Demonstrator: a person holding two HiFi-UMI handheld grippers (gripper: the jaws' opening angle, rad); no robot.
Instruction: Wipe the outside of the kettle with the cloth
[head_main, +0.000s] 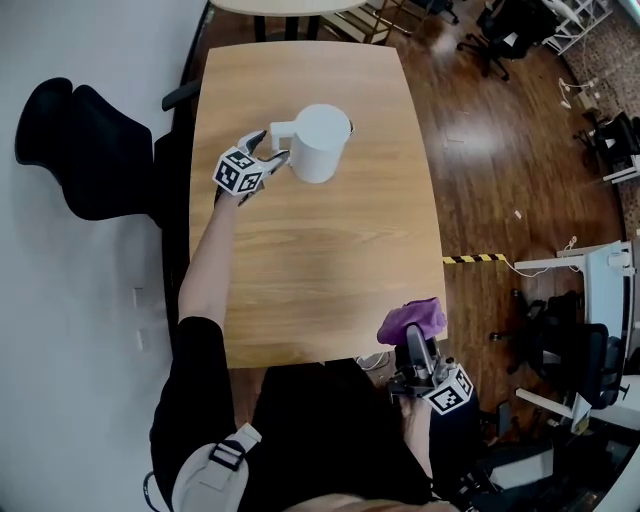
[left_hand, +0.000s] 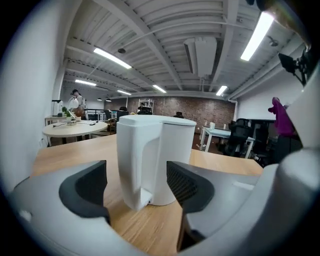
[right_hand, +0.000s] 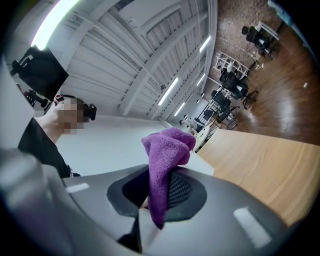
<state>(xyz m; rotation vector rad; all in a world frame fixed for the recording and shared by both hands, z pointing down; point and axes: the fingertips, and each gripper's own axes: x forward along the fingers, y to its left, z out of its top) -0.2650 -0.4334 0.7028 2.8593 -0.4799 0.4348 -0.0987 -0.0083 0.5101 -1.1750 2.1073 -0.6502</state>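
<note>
Kettle: white kettle stood toward the tabletop's far end
Left tongs: apart, lined up on its handle, not gripping
Right tongs: clamped on purple cloth, well apart from kettle
Risk: ungripped, the kettle might slide or tip under wiping

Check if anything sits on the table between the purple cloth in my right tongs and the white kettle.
Nothing visible does. Only bare wooden tabletop lies between the purple terry cloth, clamped in the right tongs at the near edge, and the white cylindrical kettle. The open left tongs sit by its handle, off that path.
</note>
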